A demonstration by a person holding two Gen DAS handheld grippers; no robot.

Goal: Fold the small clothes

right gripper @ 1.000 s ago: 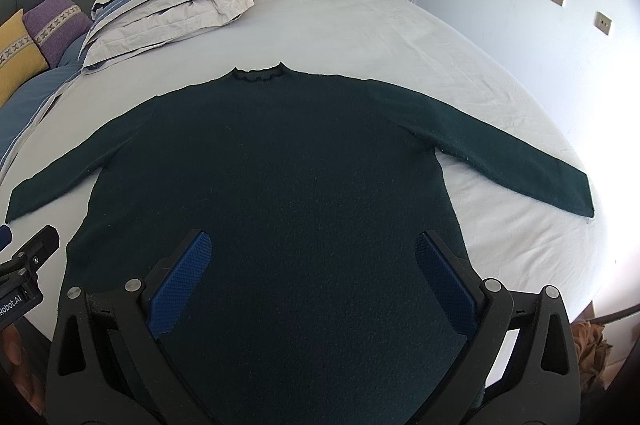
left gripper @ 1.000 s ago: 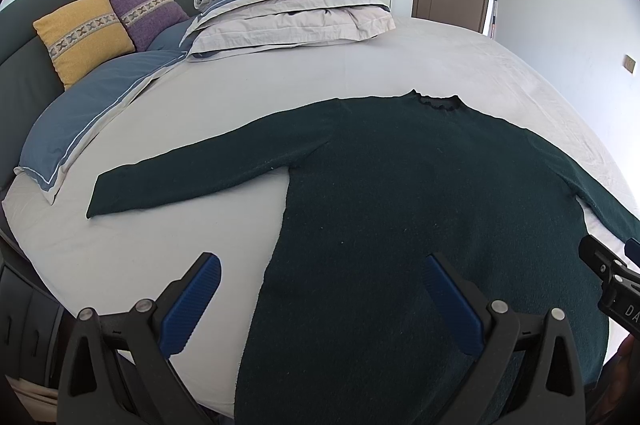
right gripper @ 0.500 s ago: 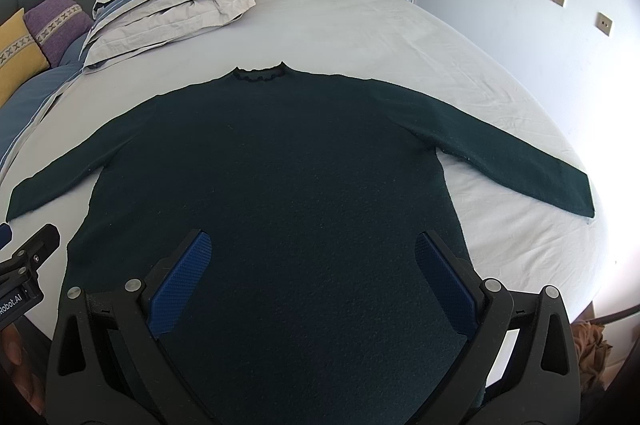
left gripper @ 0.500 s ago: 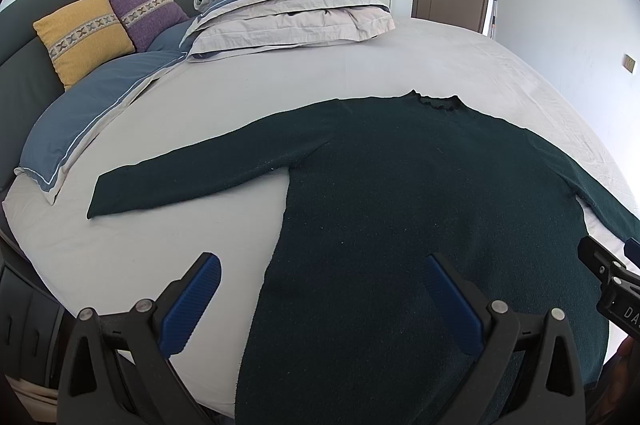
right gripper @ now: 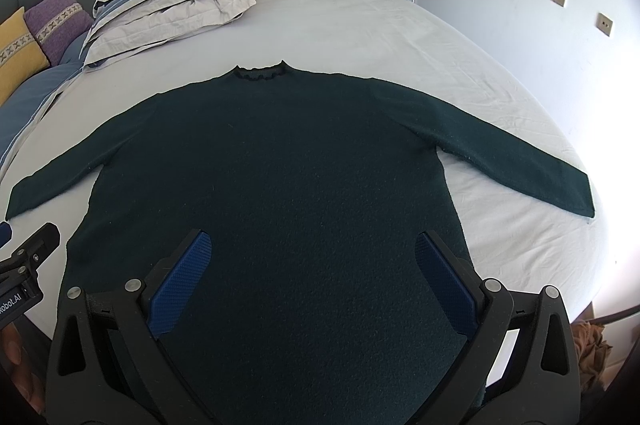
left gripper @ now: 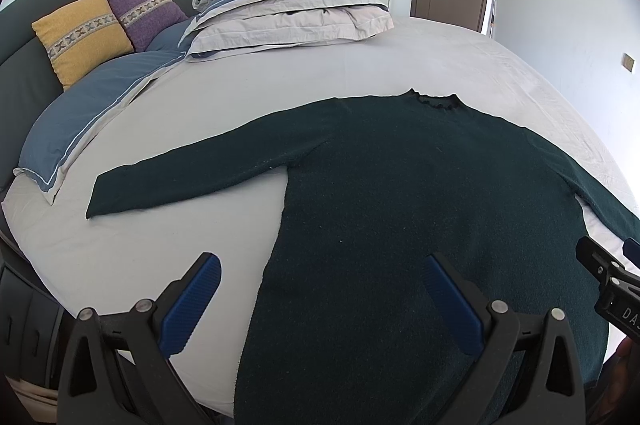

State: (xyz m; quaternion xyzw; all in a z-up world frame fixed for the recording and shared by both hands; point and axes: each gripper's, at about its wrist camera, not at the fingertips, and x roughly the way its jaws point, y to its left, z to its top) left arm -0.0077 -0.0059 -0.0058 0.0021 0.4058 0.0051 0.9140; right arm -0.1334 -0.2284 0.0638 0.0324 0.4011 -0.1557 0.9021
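Note:
A dark green long-sleeved sweater (left gripper: 400, 193) lies flat on the white bed sheet, collar away from me, both sleeves spread out; it fills the right wrist view (right gripper: 272, 185). My left gripper (left gripper: 320, 289) is open and empty, hovering over the sweater's lower left edge. My right gripper (right gripper: 314, 265) is open and empty, hovering above the lower body of the sweater. The right gripper's side shows at the right edge of the left wrist view (left gripper: 608, 289); the left gripper's side shows at the left edge of the right wrist view (right gripper: 24, 273).
A folded duvet (left gripper: 288, 9) lies at the far side of the bed. Yellow (left gripper: 80, 33) and purple (left gripper: 144, 11) cushions lean on the grey headboard, with a blue pillow (left gripper: 80, 129) in front. A white wall (right gripper: 540, 25) stands right of the bed.

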